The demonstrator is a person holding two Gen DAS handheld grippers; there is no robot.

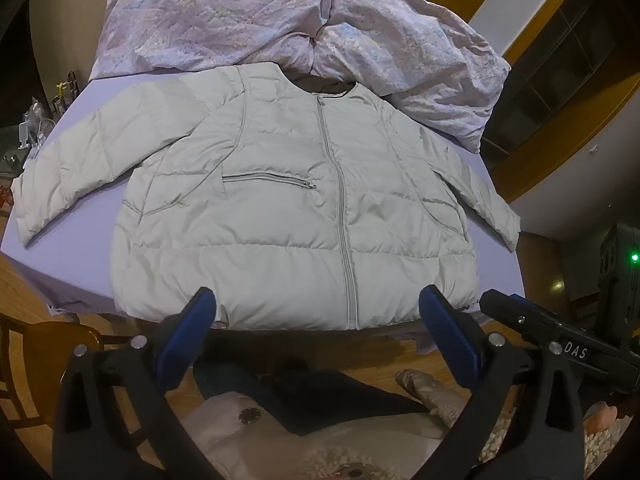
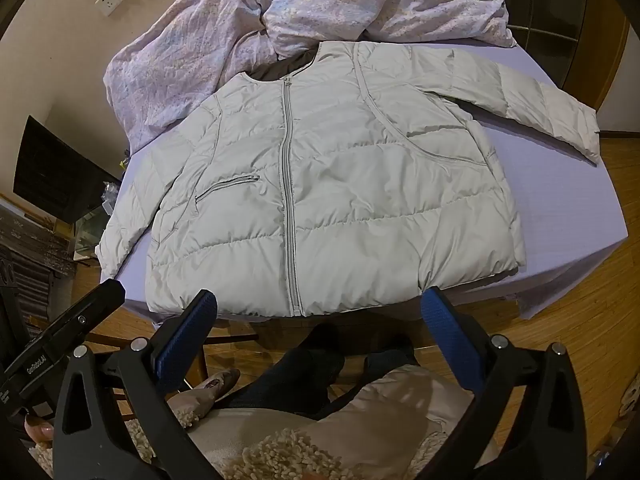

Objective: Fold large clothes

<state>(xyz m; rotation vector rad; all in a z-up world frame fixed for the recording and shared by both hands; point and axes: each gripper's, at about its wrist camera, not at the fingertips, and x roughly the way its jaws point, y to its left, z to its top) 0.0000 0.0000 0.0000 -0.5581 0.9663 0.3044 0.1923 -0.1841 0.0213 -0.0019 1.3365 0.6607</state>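
Note:
A pale grey-green puffer jacket (image 1: 288, 208) lies flat and zipped, front up, on the lavender bed sheet (image 1: 72, 208), sleeves spread to both sides, hem at the near bed edge. It also shows in the right wrist view (image 2: 344, 184). My left gripper (image 1: 318, 304) is open and empty, hovering just in front of the hem. My right gripper (image 2: 320, 304) is open and empty, also just short of the hem. The right gripper's body (image 1: 560, 344) shows to the right in the left wrist view.
A crumpled floral duvet (image 1: 280, 20) lies behind the jacket's collar. A wooden chair (image 1: 48, 344) stands at the lower left on the wood floor. The person's legs and slippers (image 2: 208, 392) are below the grippers. A dark cabinet (image 2: 52, 172) stands left of the bed.

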